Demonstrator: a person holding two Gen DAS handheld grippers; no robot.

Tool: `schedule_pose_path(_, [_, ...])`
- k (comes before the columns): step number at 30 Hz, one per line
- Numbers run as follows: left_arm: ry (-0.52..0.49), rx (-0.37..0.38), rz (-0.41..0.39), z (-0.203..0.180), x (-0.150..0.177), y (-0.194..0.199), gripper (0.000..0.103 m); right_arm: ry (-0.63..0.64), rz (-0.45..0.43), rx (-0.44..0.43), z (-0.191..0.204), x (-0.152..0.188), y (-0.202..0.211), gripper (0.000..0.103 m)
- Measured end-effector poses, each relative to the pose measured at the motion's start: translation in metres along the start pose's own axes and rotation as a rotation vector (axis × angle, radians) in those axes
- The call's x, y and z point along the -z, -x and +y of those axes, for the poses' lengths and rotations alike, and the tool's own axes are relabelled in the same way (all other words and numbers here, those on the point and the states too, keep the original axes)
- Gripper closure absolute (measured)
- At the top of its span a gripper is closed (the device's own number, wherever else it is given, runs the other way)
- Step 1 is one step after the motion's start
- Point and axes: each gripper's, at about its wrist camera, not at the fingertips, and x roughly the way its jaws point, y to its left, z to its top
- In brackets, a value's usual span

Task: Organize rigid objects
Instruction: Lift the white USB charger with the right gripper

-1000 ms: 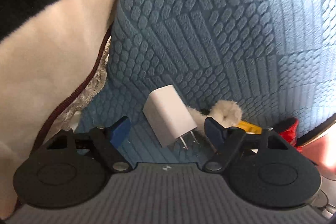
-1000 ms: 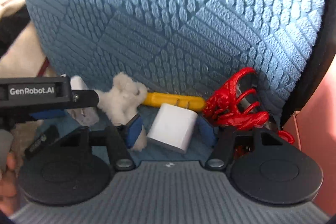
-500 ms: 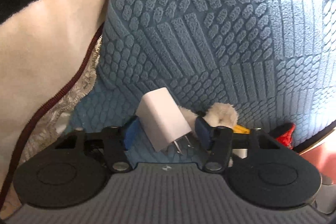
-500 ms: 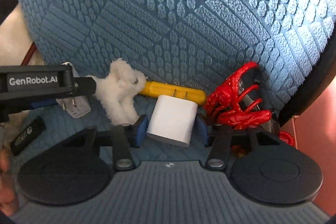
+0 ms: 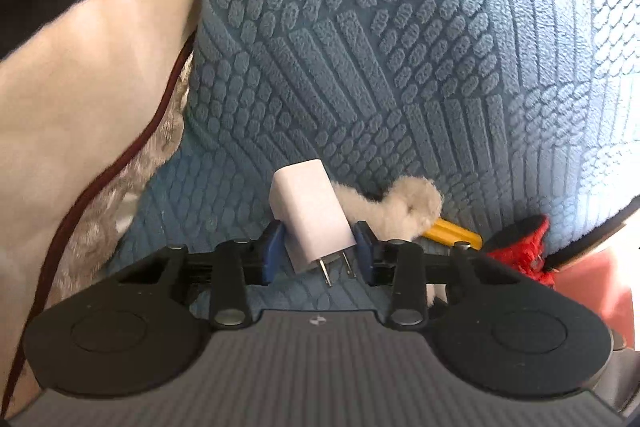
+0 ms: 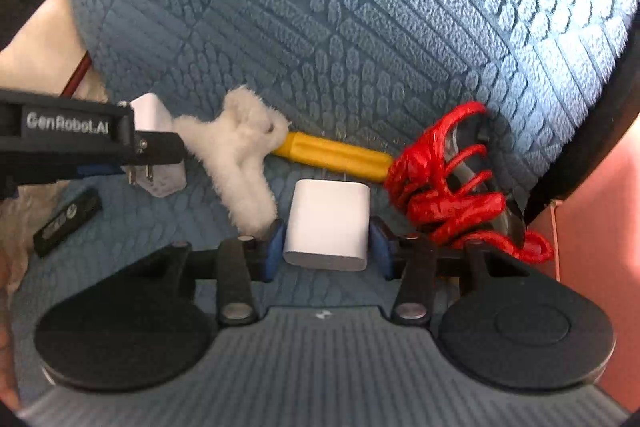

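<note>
My left gripper (image 5: 319, 254) is shut on a white plug charger (image 5: 310, 219), its two prongs pointing down toward me. It also shows in the right wrist view (image 6: 154, 147), held by the left gripper's fingers (image 6: 160, 147). My right gripper (image 6: 326, 247) is shut on a second white charger block (image 6: 327, 225) just above the blue textured seat (image 6: 132, 227). A fluffy white toy (image 6: 240, 151), a yellow bar (image 6: 336, 155) and a red corded item (image 6: 452, 183) lie along the foot of the blue cushion (image 6: 360, 7).
A small black stick (image 6: 66, 221) lies on the seat at the left. A cream pillow with dark red piping (image 5: 80, 99) leans at the left. A pink surface (image 6: 592, 267) borders the right.
My left gripper has closed on the pronged charger and lifted it a little. My right gripper has closed on the other charger block.
</note>
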Motion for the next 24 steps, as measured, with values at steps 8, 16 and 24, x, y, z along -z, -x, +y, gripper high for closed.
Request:
schedule_pose_path(8, [0.037,0.06,0.057,0.01,0.032,0.034,0.068,0.031,0.012,-0.021,-0.012,0.042,0.036,0.056])
schedule_pose_path(16, [0.018,0.073,0.061,0.008,0.058,0.056,0.07,0.04,0.009,-0.02,-0.017,0.069,0.06,0.056])
schedule_pose_path(24, [0.01,0.1,0.073,0.018,0.084,0.082,0.071,0.037,0.022,-0.032,-0.005,0.093,0.095,0.057])
